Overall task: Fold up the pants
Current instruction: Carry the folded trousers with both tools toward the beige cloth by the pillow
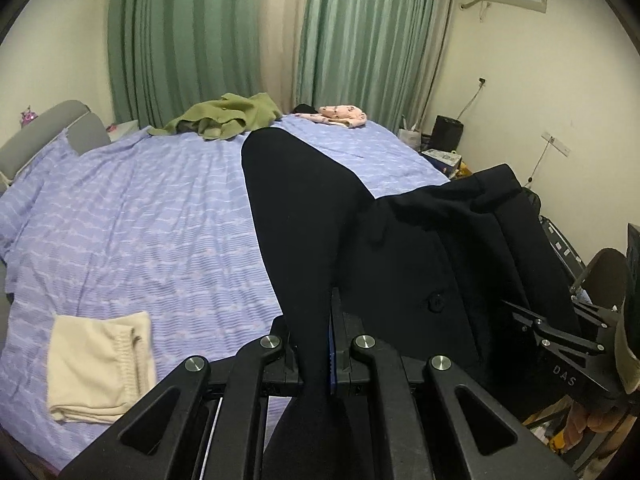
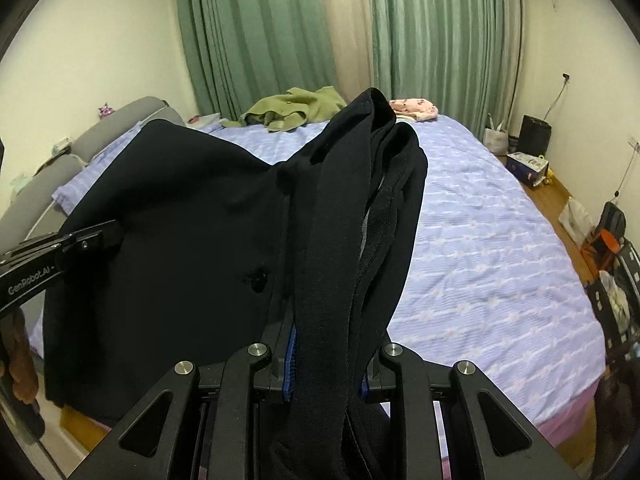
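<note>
The black pants (image 1: 360, 240) hang stretched between my two grippers above the near edge of the bed. My left gripper (image 1: 316, 344) is shut on one edge of the pants; the fabric runs up from its jaws. My right gripper (image 2: 328, 356) is shut on the bunched waistband of the pants (image 2: 200, 220), which drapes to the left with a button showing. The right gripper also shows at the right of the left wrist view (image 1: 560, 340), and the left gripper at the left of the right wrist view (image 2: 72, 244).
A bed with a lilac sheet (image 1: 160, 216) fills the middle. A folded cream garment (image 1: 96, 364) lies near its front left. A green garment (image 1: 224, 116) and a pink one (image 1: 344, 116) lie at the far end. Green curtains (image 1: 192, 32) hang behind. Boxes and bags (image 2: 528, 164) stand at the right.
</note>
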A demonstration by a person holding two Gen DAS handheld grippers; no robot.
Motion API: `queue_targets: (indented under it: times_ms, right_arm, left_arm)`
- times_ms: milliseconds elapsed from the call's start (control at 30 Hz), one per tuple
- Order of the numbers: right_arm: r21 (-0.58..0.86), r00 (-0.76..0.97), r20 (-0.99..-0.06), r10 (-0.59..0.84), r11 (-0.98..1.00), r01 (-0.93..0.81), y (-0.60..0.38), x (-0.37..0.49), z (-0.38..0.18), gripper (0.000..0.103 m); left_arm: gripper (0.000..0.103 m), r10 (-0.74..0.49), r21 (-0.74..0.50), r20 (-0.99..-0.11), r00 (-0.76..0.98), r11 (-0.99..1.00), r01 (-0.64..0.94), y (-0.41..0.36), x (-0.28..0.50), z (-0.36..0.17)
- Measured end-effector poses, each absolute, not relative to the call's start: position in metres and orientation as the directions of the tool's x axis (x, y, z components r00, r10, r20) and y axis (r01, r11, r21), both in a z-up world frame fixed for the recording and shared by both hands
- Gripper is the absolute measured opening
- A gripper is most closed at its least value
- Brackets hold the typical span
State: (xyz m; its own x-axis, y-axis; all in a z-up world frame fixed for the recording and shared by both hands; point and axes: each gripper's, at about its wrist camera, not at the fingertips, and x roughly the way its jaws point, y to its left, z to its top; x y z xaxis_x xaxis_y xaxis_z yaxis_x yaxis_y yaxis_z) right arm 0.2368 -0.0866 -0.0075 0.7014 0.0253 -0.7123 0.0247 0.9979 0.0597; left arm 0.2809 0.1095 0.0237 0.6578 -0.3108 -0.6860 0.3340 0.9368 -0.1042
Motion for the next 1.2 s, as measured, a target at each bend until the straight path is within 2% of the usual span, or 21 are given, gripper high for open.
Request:
queue_targets:
  times_ms: [500,733,900,1067,1200]
  right_arm:
    - [0.074,0.644,-0.742,0.184,0.978,-0.193,-0.03,0.231,-0.013,0.023]
    - [0.077,0.589,-0.769,0.248,0.951,-0.301,0.018,0.232,-0.021,0.023]
    - [0.076,0.582,-0.768,0.267,0.941,-0.331,0.071,0.233,-0.026,0.023]
    - [0.092,0.552,-0.792,0.261,0.944,-0.315,0.126,0.242,-0.035,0.023]
    - [0.113,0.52,-0.811,0.268,0.944,-0.311,0.171,0.249,-0.05,0.023]
  left_arm:
    - [0.009,-0.201,-0.172,-0.723,0.661,0.979,0.11,0.211,0.239,-0.009]
    - [0.009,-0.166,-0.206,-0.74,0.652,0.978,0.016,0.283,0.223,-0.025]
    - [0.009,-0.16,-0.195,-0.74,0.654,0.981,0.019,0.339,0.228,-0.028]
    - [0.009,-0.155,-0.169,-0.768,0.621,0.985,0.038,0.402,0.241,-0.039]
    - [0.009,-0.167,-0.195,-0.8,0.577,0.981,0.014,0.454,0.257,-0.057]
